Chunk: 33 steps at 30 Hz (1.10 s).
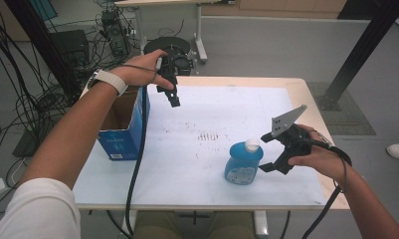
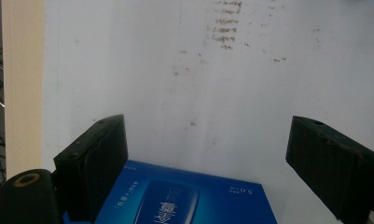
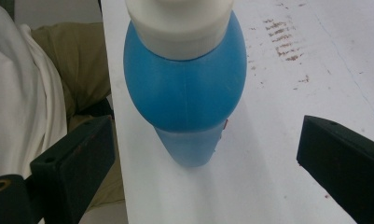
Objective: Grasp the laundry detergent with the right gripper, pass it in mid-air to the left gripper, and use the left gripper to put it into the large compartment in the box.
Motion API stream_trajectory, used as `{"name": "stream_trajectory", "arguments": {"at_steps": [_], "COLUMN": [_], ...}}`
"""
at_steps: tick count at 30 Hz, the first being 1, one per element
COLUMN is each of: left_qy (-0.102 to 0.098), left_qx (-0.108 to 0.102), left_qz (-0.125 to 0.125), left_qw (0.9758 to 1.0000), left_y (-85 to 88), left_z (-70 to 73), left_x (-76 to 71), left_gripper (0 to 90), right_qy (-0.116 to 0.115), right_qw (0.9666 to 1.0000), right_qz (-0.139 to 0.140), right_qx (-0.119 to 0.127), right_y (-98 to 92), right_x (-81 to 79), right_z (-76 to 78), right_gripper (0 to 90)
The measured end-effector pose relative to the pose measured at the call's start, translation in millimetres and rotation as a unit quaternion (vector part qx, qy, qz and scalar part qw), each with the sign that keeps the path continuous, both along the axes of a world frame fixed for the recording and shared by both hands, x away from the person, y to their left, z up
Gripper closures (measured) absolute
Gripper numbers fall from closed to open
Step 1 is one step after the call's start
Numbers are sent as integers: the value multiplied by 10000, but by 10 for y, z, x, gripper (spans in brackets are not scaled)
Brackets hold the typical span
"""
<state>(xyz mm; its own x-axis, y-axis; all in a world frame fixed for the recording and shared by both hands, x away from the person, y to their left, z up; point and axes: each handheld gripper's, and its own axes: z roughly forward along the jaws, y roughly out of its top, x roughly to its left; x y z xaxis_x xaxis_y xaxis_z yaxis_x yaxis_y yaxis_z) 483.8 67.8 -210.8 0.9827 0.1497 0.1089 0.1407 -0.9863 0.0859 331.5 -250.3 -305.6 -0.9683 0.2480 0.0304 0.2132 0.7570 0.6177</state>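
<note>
while the right tool [image 1: 269,152] gapes just beside the blue bottle [image 1: 243,163], the left tool [image 1: 171,94] hangs open above the blue box [image 1: 123,130].

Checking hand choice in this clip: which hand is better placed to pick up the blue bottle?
Right. The right tool sits open beside the blue bottle, which stands upright ahead of its jaws in the right gripper view. The left tool hangs open by the blue box, far across the table.

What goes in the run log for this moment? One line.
left hand-held gripper: open, above blue box | right hand-held gripper: open, beside blue bottle | bottle upright on table
</note>
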Motion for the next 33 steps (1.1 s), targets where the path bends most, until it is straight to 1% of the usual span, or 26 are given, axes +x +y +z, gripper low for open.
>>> {"name": "stream_trajectory", "arguments": {"at_steps": [4,14,23,33], "left_qy": [-12,-27,-27,25], "left_qx": [24,-10,-24,-18], "left_qz": [-7,-8,4,-6], "left_qw": [10000,10000,10000,10000], "left_y": [-1,6,0,1], "left_z": [1,-1,-20,-69], "left_x": [-1,-9,-13,-17], "left_gripper": [131,131,132,132], "right_qy": [17,-35,-109,-197], "right_qw": [10000,10000,9997,9992], "right_qz": [5,8,-7,-25], "right_qx": [25,82,208,345], "right_y": [4,16,12,10], "right_x": [-3,-6,-10,-30], "right_z": [-6,-29,-102,-203], "right_gripper": [44,43,42,39]}}
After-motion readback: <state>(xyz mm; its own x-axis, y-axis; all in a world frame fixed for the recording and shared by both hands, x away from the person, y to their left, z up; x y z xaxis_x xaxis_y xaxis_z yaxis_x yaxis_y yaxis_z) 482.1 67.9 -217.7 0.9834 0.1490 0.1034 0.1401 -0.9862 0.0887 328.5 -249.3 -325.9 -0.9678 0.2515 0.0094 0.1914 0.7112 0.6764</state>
